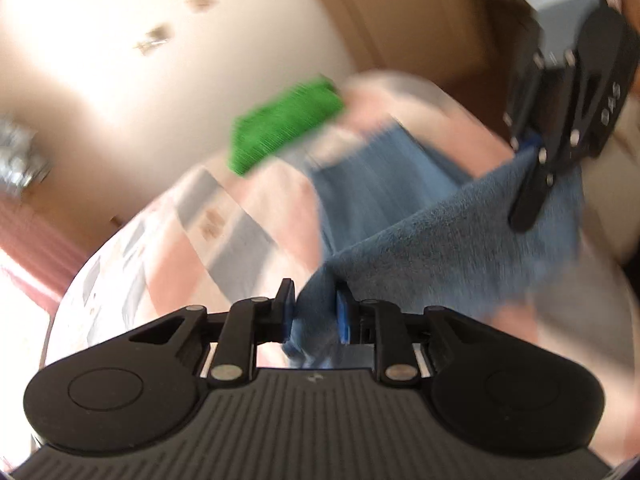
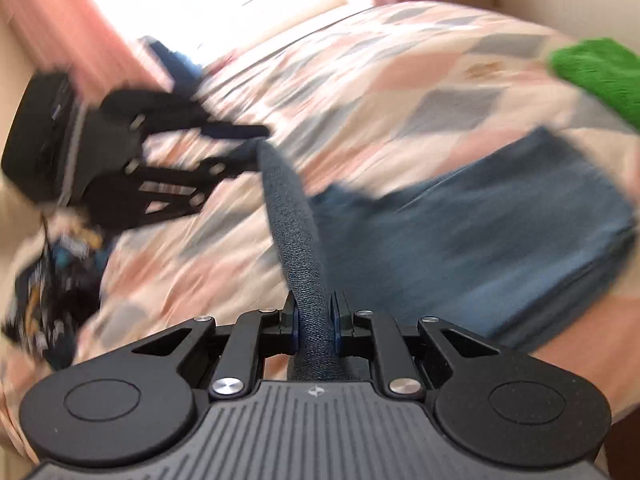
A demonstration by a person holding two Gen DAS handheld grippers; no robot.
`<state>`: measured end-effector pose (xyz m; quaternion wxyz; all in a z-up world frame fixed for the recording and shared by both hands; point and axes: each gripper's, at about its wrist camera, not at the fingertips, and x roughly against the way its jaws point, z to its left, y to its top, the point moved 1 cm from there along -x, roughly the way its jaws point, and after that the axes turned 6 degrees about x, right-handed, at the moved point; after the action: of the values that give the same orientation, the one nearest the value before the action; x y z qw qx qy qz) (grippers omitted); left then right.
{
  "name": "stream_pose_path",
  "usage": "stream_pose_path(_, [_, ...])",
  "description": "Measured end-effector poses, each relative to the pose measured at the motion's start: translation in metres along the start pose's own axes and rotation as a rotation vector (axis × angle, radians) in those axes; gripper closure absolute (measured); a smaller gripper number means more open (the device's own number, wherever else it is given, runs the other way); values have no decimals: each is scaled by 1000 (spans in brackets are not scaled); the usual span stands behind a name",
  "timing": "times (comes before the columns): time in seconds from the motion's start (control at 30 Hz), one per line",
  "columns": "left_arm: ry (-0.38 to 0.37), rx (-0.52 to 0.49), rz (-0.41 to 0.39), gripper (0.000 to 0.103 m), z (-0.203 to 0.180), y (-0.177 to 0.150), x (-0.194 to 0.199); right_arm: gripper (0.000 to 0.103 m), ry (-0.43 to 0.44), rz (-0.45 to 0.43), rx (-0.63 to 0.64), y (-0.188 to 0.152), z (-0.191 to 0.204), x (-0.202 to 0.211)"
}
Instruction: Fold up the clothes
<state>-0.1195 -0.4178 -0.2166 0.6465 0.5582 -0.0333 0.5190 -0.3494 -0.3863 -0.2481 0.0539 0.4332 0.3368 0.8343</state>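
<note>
While lifted between both tools, blue cloth (image 2: 500, 220) stretched over the patterned bedspread (image 2: 360, 80), one edge taut from tool to tool, the rest draping down to the bed on the right. Left gripper (image 1: 312, 316) clamped on a bunched corner, blue pads pressing cloth from either side; seen again in the right wrist view at far left, jaws nearly together on the far end of the rolled edge. Right gripper (image 2: 314, 320) likewise closed on the near end of that edge, dark fabric running straight out between the pads. Folded green cloth (image 1: 284, 124) lying apart on the far side of the bed, near the blue one's trailing part but, as far as the blur allows, not touching it. Dark tangled heap of other clothes (image 2: 52, 280) at the near left of the bed, well apart. Judged step: carrying the held edge across to meet the opposite edge for a fold. For doing it well: keep both grips firm and level so the edge stays straight, hold steady tension without tugging a corner free, let the hanging part settle flat on the bedspread before lowering, bring corners down squarely on corners, steer clear of the green cloth, and release only once the layers lie even. Heavy motion blur throughout, so finer creases not readable.
</note>
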Motion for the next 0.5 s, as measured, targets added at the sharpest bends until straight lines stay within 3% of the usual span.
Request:
stream_pose_path(0.13, [87,256,-67,69,22,61,-38,90,-35,-2,-36,47,-110,16])
stream_pose_path(0.2, [151,400,-56,71,28,70,-52,90,-80,30,-46,57,-161,5])
stream_pose_path(0.3, [157,638,18,75,26,59,-70,90,-97,124,-109,54,-234,-28])
stream_pose_path(0.4, [130,803,133,77,1,38,-96,92,-32,158,-157,52,-259,-46])
stream_pose_path(0.5, [136,922,207,79,-20,23,-117,91,-26,151,-76,58,-251,-41])
